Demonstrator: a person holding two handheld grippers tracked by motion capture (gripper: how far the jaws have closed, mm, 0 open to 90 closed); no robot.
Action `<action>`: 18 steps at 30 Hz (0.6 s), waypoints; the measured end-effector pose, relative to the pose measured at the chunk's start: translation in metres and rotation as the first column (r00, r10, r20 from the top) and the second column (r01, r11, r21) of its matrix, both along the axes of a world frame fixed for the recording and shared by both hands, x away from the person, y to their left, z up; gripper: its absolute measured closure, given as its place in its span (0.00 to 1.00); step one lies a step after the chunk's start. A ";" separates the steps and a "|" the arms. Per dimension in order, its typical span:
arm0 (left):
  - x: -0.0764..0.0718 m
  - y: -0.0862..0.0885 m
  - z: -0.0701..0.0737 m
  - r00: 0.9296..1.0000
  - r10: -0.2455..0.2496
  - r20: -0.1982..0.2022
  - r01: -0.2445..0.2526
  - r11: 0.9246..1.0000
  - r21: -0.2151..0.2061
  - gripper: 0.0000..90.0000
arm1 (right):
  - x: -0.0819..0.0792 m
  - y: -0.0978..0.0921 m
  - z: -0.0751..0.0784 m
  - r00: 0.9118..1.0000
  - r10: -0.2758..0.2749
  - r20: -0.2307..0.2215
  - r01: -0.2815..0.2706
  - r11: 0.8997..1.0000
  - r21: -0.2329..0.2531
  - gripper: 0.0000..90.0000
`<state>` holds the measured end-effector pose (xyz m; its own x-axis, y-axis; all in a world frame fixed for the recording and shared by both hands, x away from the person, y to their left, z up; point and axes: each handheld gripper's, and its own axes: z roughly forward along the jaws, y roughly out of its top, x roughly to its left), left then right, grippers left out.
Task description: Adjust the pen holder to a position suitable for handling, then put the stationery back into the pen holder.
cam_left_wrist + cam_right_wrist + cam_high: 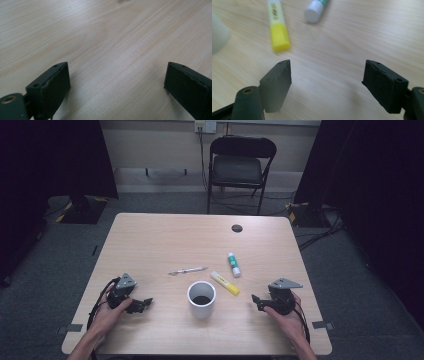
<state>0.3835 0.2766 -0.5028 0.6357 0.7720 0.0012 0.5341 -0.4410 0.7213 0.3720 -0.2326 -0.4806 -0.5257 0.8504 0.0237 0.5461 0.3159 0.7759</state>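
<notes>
A white cup (201, 299) stands near the table's front middle. Beside it to the right lies a yellow highlighter (224, 283), seen close in the right gripper view (277, 26). A white and green glue stick (233, 264) lies just beyond it, its white cap (314, 10) toward the camera. A slim silver pen (188, 270) lies left of these. My left gripper (141, 304) rests low at the front left, open over bare wood (117, 82). My right gripper (256, 301) rests at the front right, open, empty (327, 82), short of the highlighter.
The wooden table (150, 240) has a dark round cable port (237, 228) near its far edge. A black folding chair (241, 165) stands behind the table. Cables run over the grey floor at the back right.
</notes>
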 end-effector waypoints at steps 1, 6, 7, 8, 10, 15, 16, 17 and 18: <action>0.000 0.000 0.000 1.000 0.000 0.000 0.000 1.000 0.000 0.04 | 0.001 0.004 0.002 1.000 0.008 0.006 -0.008 1.000 0.005 0.24; 0.000 0.000 0.000 1.000 -0.001 -0.001 0.001 1.000 0.002 0.04 | 0.006 0.027 0.010 0.996 0.091 0.026 -0.092 0.995 0.034 0.30; 0.000 0.000 0.000 1.000 0.001 -0.004 -0.001 1.000 -0.003 0.03 | 0.008 0.032 0.010 0.994 0.105 0.025 -0.105 0.994 0.026 0.31; 0.000 0.000 0.000 1.000 0.002 -0.004 -0.002 1.000 -0.002 0.03 | 0.008 0.032 0.010 0.994 0.105 0.025 -0.105 0.994 0.026 0.31; 0.000 0.000 0.000 1.000 0.001 -0.004 -0.001 1.000 -0.002 0.03 | 0.012 0.042 0.008 0.989 0.144 0.011 -0.145 0.989 0.032 0.34; 0.000 0.000 0.000 1.000 0.001 -0.004 -0.001 1.000 -0.002 0.03 | 0.019 0.066 0.008 0.981 0.194 0.025 -0.195 0.981 0.015 0.43; 0.000 0.000 0.000 1.000 0.002 -0.004 -0.002 1.000 -0.002 0.03 | 0.020 0.068 0.009 0.980 0.197 0.025 -0.198 0.980 0.019 0.45; 0.000 0.000 0.000 1.000 0.001 -0.004 -0.001 1.000 -0.001 0.03 | 0.022 0.069 0.010 0.979 0.200 0.029 -0.201 0.979 0.029 0.46; 0.000 0.000 0.000 1.000 0.001 -0.004 -0.001 1.000 -0.001 0.03 | 0.022 0.069 0.010 0.979 0.200 0.029 -0.201 0.979 0.029 0.46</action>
<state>0.3836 0.2764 -0.5030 0.6346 0.7728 -0.0023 0.5375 -0.4392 0.7198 0.3937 -0.1635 -0.4708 -0.6863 0.7265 0.0337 0.4541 0.3918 0.8002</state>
